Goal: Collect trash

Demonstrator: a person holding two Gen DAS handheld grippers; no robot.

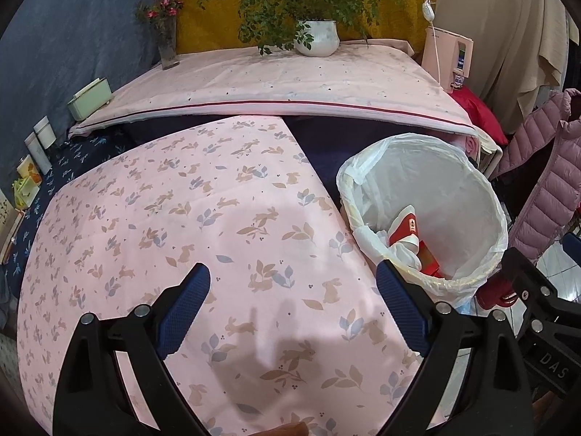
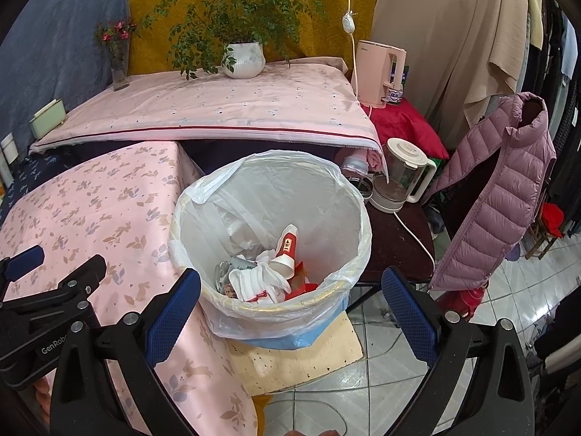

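Note:
A round bin lined with a white plastic bag (image 2: pixel 276 185) (image 1: pixel 428 167) stands beside a table under a pink rabbit-print cloth (image 1: pixel 203 225) (image 2: pixel 90 210). Inside the bin lie a red-and-white paper cup (image 2: pixel 287 250) (image 1: pixel 405 227), crumpled white tissue (image 2: pixel 254 279) and red packaging (image 2: pixel 301 283). My right gripper (image 2: pixel 290 290) hangs open just above the bin's near rim, nothing between its blue pads. My left gripper (image 1: pixel 292 287) is open over the pink cloth, left of the bin, and holds nothing. It also shows at the left edge of the right wrist view as the left gripper (image 2: pixel 54 283).
A higher table with a pale pink cloth (image 2: pixel 218 109) carries a potted plant (image 2: pixel 243 58), a flower vase (image 2: pixel 118 61) and a green box (image 2: pixel 47 118). A glass kettle (image 2: pixel 403 178), a pink appliance (image 2: pixel 377 72) and a pink quilted jacket (image 2: pixel 497 196) stand right. The bin rests on cardboard (image 2: pixel 297 356) over a tiled floor.

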